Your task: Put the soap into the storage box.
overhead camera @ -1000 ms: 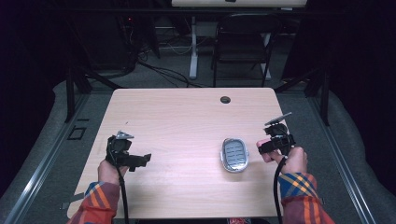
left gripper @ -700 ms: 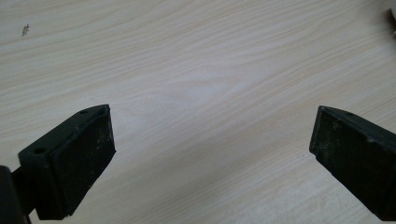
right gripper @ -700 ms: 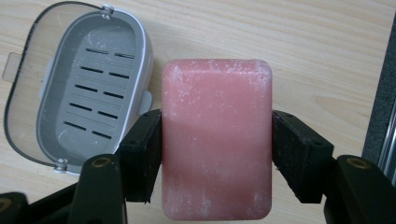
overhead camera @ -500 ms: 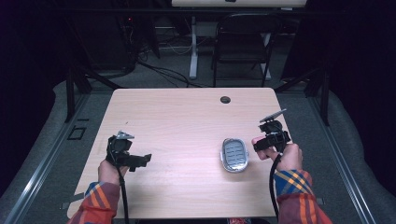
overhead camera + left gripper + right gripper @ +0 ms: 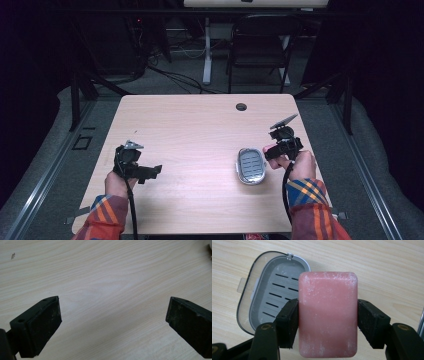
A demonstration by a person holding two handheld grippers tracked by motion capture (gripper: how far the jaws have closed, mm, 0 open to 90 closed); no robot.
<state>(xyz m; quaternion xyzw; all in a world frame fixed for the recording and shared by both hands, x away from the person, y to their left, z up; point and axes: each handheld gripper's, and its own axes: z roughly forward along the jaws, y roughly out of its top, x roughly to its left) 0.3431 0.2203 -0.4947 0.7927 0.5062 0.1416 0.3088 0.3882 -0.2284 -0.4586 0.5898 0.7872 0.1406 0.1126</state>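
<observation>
Looks like lab or recording studio, not home. My work table (image 5: 200,135): plain pale wood-grain top, cable hole (image 5: 241,106) near far edge. Black curtains (image 5: 380,75) hang left and right, room dark around lit table. Grey carpet floor (image 5: 165,85) beyond, loose cables (image 5: 170,75) trailing across it. Folding chair (image 5: 259,50) far, right of centre, beside white desk leg (image 5: 206,55). Metal rails (image 5: 45,175) run along floor on both sides of table.
</observation>
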